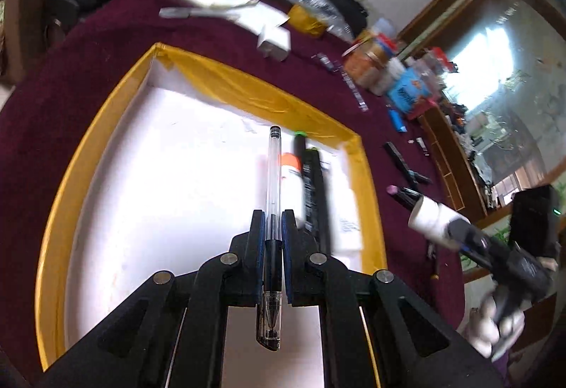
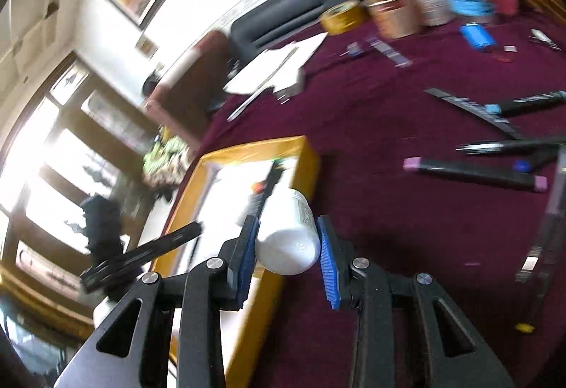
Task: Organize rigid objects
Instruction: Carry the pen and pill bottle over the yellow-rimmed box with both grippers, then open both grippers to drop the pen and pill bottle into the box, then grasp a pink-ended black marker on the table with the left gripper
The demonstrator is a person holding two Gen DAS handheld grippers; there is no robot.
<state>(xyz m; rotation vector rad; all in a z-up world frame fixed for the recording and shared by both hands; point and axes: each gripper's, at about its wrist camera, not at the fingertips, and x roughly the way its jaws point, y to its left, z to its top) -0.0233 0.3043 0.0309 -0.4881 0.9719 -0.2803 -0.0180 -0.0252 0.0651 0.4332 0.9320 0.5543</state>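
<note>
Left wrist view: the left hand-held gripper pinches a clear plastic ballpoint pen above the yellow-rimmed white tray on the maroon-clothed counter. The right hand-held gripper pinches a white plastic bottle beside the tray's right edge. Its smooth round wall could slip from the pads and miss the tray.

Clear-barrelled pen clamped lengthwise between the left gripper's pads, black tip pointing back toward the camera, capped end reaching forward over the yellow-edged tray; just right of it and ahead, inside the tray, lie a white tube with an orange cap and a black marker; small white bottle sits between the right gripper's blue pads, base toward the camera, beside the tray's near corner
</note>
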